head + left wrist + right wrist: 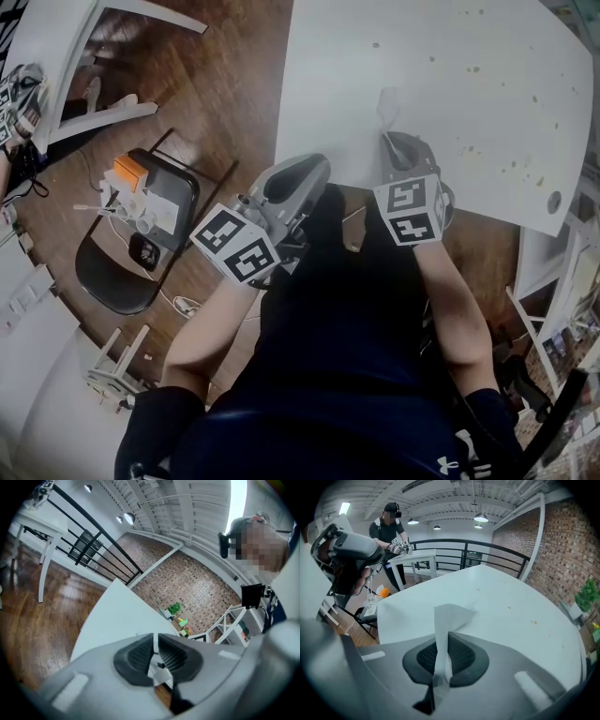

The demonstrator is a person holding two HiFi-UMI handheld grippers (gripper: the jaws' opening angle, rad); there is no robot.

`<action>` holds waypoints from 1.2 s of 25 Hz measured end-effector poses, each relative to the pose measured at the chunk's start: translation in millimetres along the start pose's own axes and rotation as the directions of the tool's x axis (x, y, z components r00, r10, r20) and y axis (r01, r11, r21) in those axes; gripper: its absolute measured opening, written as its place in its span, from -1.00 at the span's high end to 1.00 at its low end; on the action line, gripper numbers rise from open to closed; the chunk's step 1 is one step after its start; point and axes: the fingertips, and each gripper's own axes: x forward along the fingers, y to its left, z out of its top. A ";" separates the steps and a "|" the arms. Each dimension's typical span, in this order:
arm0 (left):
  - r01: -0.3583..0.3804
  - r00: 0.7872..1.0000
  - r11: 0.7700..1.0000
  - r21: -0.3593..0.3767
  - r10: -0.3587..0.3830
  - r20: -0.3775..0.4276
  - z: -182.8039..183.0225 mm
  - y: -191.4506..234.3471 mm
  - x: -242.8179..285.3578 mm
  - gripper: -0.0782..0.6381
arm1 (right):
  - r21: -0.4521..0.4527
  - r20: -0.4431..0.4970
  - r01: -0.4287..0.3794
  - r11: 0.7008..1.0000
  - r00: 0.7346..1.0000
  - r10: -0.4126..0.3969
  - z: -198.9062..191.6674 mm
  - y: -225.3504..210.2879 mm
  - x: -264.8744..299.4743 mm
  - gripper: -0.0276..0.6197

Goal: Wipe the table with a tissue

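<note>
One thin white tissue (444, 620), ribbed pads (464, 657), speckled table (511, 602)

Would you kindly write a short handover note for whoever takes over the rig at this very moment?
Right hand-held gripper: shut on the tissue, over the near edge of the table.
Left hand-held gripper: shut, empty, by the table's near corner.
Tissue: a white strip sticking out past the jaws; whether it touches the table cannot be told.
Done: tissue in hand.
Left: brown specks dot the table's right part; wipe them.
</note>
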 end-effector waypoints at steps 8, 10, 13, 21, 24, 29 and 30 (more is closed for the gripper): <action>0.010 1.000 1.000 0.005 -0.010 0.013 -1.2 -30.4 19.6 0.71 | -0.001 -0.016 0.007 1.000 1.000 -0.007 -21.1 -19.0 -11.7 0.88; 0.015 1.000 1.000 0.005 -0.015 0.006 -6.4 -38.5 25.9 0.71 | 0.001 -0.017 0.012 1.000 1.000 -0.012 -26.3 -25.9 -14.2 0.88; 0.019 1.000 1.000 0.003 -0.019 -0.002 -13.3 -45.9 31.9 0.71 | 0.010 -0.016 0.019 1.000 1.000 -0.019 -32.7 -35.4 -17.8 0.88; 0.009 1.000 1.000 0.008 -0.009 0.003 -15.1 -52.3 37.0 0.71 | 0.014 -0.016 0.018 1.000 1.000 -0.018 -38.9 -43.7 -21.8 0.88; 0.006 1.000 1.000 0.010 -0.006 0.004 -15.9 -54.7 38.9 0.71 | 0.016 -0.018 0.016 1.000 1.000 -0.016 -41.1 -46.3 -22.6 0.88; 0.002 1.000 1.000 0.010 -0.002 0.005 -18.8 -58.9 41.9 0.71 | 0.020 -0.022 0.021 1.000 1.000 -0.021 -46.5 -53.5 -25.2 0.88; 0.002 1.000 1.000 0.010 -0.002 0.006 -19.4 -59.4 42.0 0.71 | 0.021 -0.022 0.023 1.000 0.999 -0.023 -47.1 -54.7 -25.7 0.88</action>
